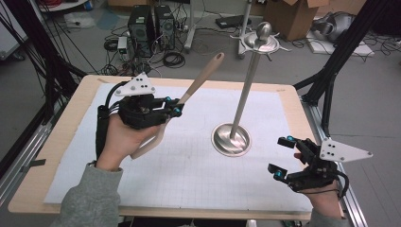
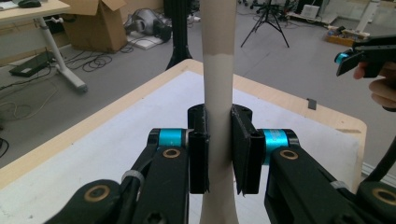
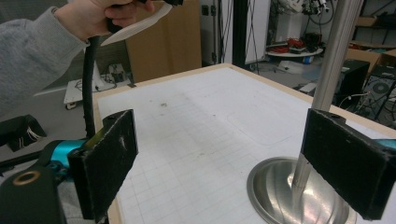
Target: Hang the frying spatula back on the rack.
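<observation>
A beige spatula [image 1: 203, 78] with a wooden handle is held tilted above the left half of the mat, handle up and to the right, blade [image 1: 150, 142] down by the hand. My left gripper [image 1: 174, 106] is shut on its shaft; in the left gripper view the black pads [image 2: 201, 154] press the spatula [image 2: 217, 70] from both sides. A metal stand [image 1: 246, 94] with a round dished base [image 1: 222, 142] and a ball top rises mid-table. My right gripper [image 1: 282, 157] is open with nothing in it near the right edge, its pads [image 3: 112, 158] framing the stand's pole [image 3: 334, 51].
A white grid mat [image 1: 189, 175] covers the wood-edged table [image 1: 66, 127]. Black frame struts [image 1: 331, 71] stand at both sides. On the floor behind are computer towers [image 1: 151, 28], cables and a cardboard box [image 1: 295, 16].
</observation>
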